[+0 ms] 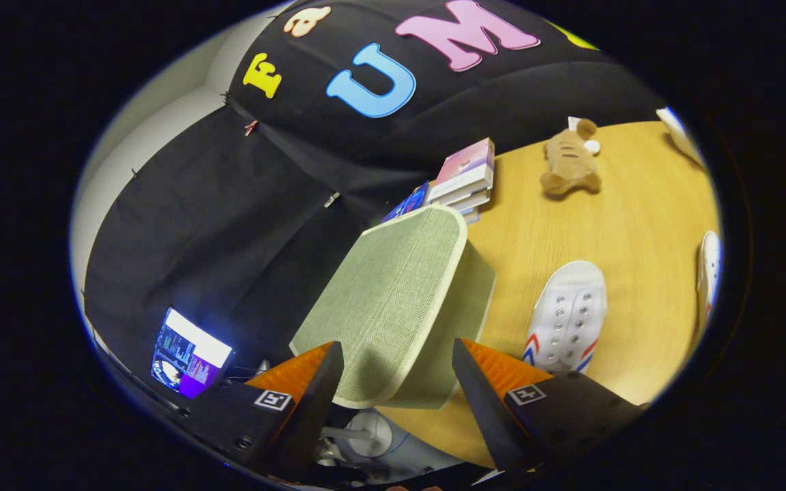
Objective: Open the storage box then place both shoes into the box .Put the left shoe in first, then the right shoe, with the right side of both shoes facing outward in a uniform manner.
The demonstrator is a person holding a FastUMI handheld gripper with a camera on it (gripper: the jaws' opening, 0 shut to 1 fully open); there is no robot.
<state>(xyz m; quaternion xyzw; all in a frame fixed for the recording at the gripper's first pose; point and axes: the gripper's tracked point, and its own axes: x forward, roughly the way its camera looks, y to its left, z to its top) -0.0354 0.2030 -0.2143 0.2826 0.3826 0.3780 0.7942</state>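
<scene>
Tongs: the tongs (398,378) are seen spread wide, with the near end of the storage box's lid (383,300) lying in the gap between the two fingers; neither finger can be seen pressing on it, so nothing is taken to be held.
Storage box: a green, woven-fabric storage box (464,327) with pale edging is stood on the wooden bench (638,225), just ahead of the fingers; its lid is down, so the opening step is judged not yet done.
Why the tongs are placed so: the fingers appear to be lined up either side of the lid's near edge, probably so that edge can be gripped and lifted.
Near shoe: a white shoe (567,317) with red and blue stripes is laid on the bench just beside the box, near the right finger (495,378), toe pointing away; which foot it belongs to cannot be told.
Second shoe: another white shoe (707,273) is laid further out, well apart from the box, only partly visible.
Why the shoes lie there: both seem to be left within reach, waiting until the box is opened.
Other things: a stack of books (464,181) and a brown plush toy (570,164) are set beyond the box; a lit screen (188,354) is seen near the left finger (311,389).
</scene>
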